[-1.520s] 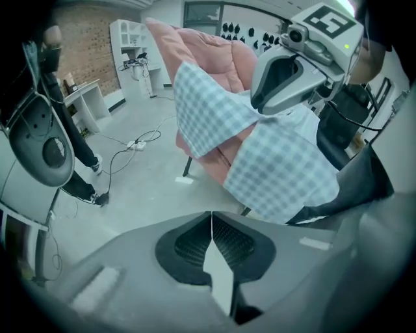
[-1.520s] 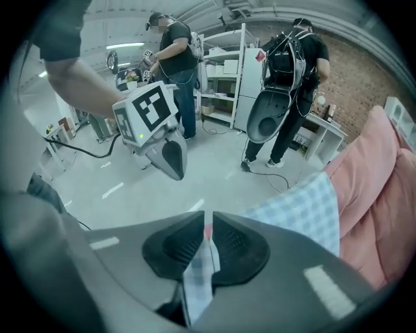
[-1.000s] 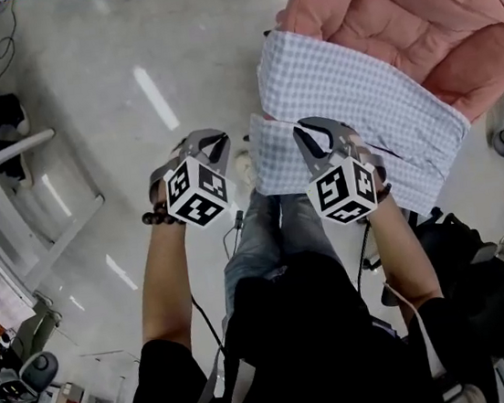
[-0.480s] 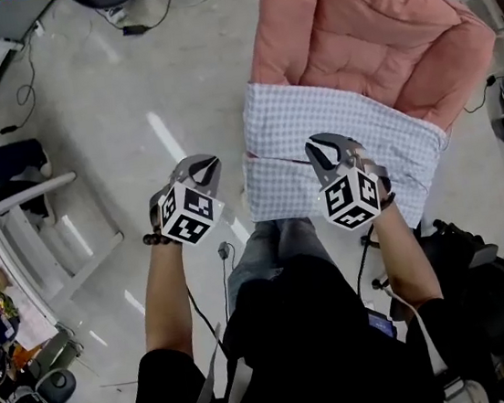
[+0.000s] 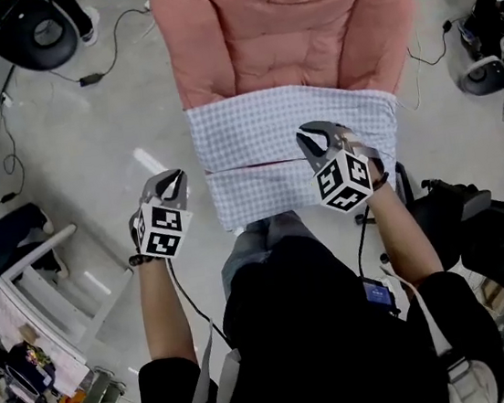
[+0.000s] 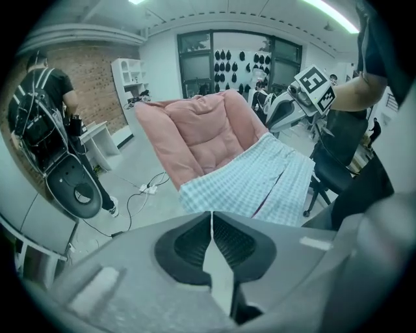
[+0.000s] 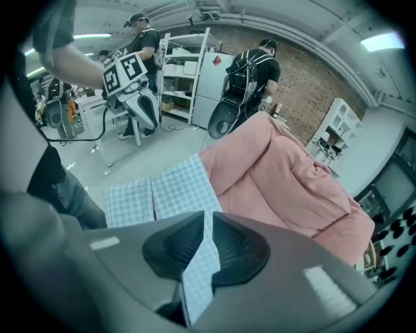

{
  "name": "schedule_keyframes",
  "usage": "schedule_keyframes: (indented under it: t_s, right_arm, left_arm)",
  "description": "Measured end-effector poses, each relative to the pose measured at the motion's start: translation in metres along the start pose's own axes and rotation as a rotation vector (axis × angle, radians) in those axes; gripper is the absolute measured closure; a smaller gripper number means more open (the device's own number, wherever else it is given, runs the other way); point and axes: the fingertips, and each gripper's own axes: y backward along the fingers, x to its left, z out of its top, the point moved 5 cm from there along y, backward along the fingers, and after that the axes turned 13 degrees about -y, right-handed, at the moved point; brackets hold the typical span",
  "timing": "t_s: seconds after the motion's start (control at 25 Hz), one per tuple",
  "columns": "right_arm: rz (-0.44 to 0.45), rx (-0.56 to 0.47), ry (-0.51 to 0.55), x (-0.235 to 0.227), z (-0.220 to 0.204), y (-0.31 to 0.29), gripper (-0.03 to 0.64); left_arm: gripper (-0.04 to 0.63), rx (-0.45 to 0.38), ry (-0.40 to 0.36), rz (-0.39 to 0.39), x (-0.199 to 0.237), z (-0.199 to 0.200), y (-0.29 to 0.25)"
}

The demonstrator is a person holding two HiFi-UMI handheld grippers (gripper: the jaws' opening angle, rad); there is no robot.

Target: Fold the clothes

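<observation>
Left tool (image 5: 174,180) has swung up and away, jaws closed on nothing, just clear of the checked garment (image 5: 261,130) draped over the pink armchair (image 5: 284,26). Right tool (image 5: 310,138) is up too, still pinching the cloth's near part, so a fold looks under way.

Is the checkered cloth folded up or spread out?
Mostly spread out. The checkered cloth lies wide and flat across the front of the pink chair, and the right gripper pinches one bit of it.
</observation>
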Motion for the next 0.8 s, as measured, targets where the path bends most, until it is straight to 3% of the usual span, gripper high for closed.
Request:
schedule_keyframes:
  t_s: [0.2, 0.4, 0.56, 0.8]
  right_arm:
    - [-0.086, 0.015, -0.06, -0.005, -0.031, 0.053, 0.572]
    - [-0.203, -0.016, -0.184, 0.005, -0.058, 0.117, 0.572]
    - [-0.226, -0.059, -0.225, 0.03, -0.063, 0.148, 0.572]
    - [-0.188, -0.091, -0.146, 0.037, -0.04, 0.14, 0.572]
  left_arm:
    - [0.577, -0.056, -0.074, -0.019, -0.025, 0.043, 0.014]
    - [0.58, -0.132, -0.185, -0.042, -0.058, 0.088, 0.028]
    - [0.58, -0.138, -0.21, -0.033, -0.076, 0.09, 0.055]
    - [0.58, -0.097, -0.208, 0.022, -0.058, 0.071, 0.076]
